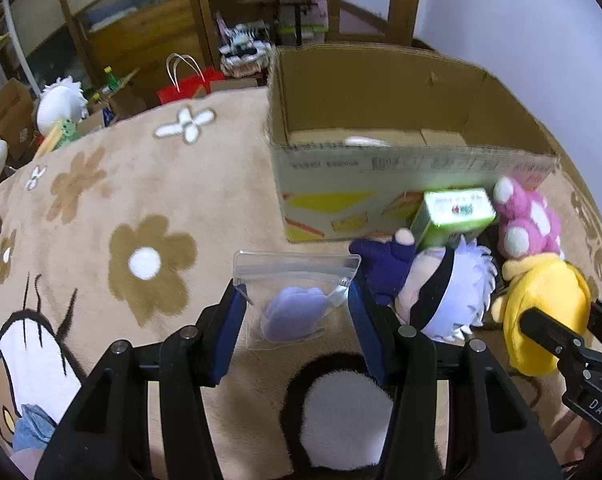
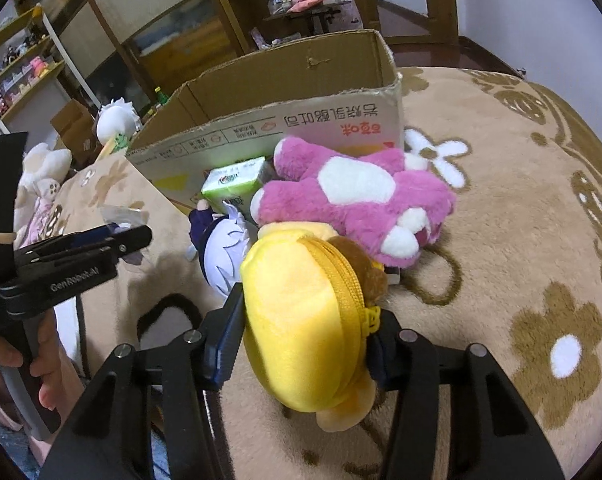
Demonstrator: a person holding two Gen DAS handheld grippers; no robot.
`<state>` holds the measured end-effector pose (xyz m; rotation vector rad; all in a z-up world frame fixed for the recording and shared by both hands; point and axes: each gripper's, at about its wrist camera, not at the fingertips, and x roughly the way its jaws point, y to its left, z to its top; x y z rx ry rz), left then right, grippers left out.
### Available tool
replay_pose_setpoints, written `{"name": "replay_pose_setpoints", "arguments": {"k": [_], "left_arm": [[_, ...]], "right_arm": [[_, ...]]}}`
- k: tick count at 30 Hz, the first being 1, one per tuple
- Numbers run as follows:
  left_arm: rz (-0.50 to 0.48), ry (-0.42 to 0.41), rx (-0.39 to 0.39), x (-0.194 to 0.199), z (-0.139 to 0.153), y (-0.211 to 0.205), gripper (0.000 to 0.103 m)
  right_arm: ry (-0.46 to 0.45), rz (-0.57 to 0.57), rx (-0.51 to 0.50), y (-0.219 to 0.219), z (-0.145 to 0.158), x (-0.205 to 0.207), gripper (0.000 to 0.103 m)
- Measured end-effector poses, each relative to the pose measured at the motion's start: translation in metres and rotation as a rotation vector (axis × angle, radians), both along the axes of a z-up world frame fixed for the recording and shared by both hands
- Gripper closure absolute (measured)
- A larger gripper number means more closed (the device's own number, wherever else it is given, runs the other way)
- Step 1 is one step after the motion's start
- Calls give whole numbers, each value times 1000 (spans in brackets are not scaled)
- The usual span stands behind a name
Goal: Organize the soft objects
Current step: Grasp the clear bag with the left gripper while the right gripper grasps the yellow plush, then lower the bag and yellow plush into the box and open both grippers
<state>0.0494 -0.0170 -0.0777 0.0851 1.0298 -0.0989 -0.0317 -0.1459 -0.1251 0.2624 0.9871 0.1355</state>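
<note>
The left gripper (image 1: 297,300) has its blue pads pressed against the two sides of a clear zip bag (image 1: 295,292) with a small lilac soft piece (image 1: 293,314) inside; the bag hangs above the beige flowered rug (image 1: 101,208). The right gripper (image 2: 305,328) is clamped on a yellow plush pouch (image 2: 301,320), its zipper running up the right flank (only the right wrist view shows the zipper and a brown plush part tucked behind it).

Against the near wall of the open cardboard box (image 1: 381,184), which stands toward the rug's far edge, lies a cluster: a green tissue pack (image 1: 453,212) leaning on the box wall, a white-haired doll in dark purple (image 1: 441,288) just before it, and a pink and white plush (image 1: 529,220) to the right.

The left wrist view looks down into the box and shows its floor with a pale thing on it, too blurred to name; the right wrist view sees only the printed outer wall. The right wrist view alone shows a hand (image 2: 41,364) around the left gripper's handle. A white plush (image 1: 61,104) sits beyond the rug's far left edge.
</note>
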Motion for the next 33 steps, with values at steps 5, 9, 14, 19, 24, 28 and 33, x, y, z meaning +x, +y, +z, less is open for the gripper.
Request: {"name": "replay_pose_setpoints", "arguments": {"k": [5,9,14,19,24,28,33], "left_arm": [[20,-95,-13,-13,19,3,52],[26,-188,-32,-13,31,16,52],[28,-328,-43,-23,50,20,52],[20,-423,-31,-25,64,20,52],[9,-496,-11,-20,72,16,51],[6,-532,-11,-14,75,11,51],[-9,-558,2,1,80,4,51]], "right_arm": [[-15,-15,12,-3,5,-6,48],[-91,-25,-2,-1,21,-16,48],[-228,-34,-30,0,44,-26,48],[-337,-47,-21,-6,61,-27,48],[-406,-57,0,-14,72,-18,48],[-435,-52,5,-17,77,-5,48],[-463,-47,-15,-17,81,10,48]]}}
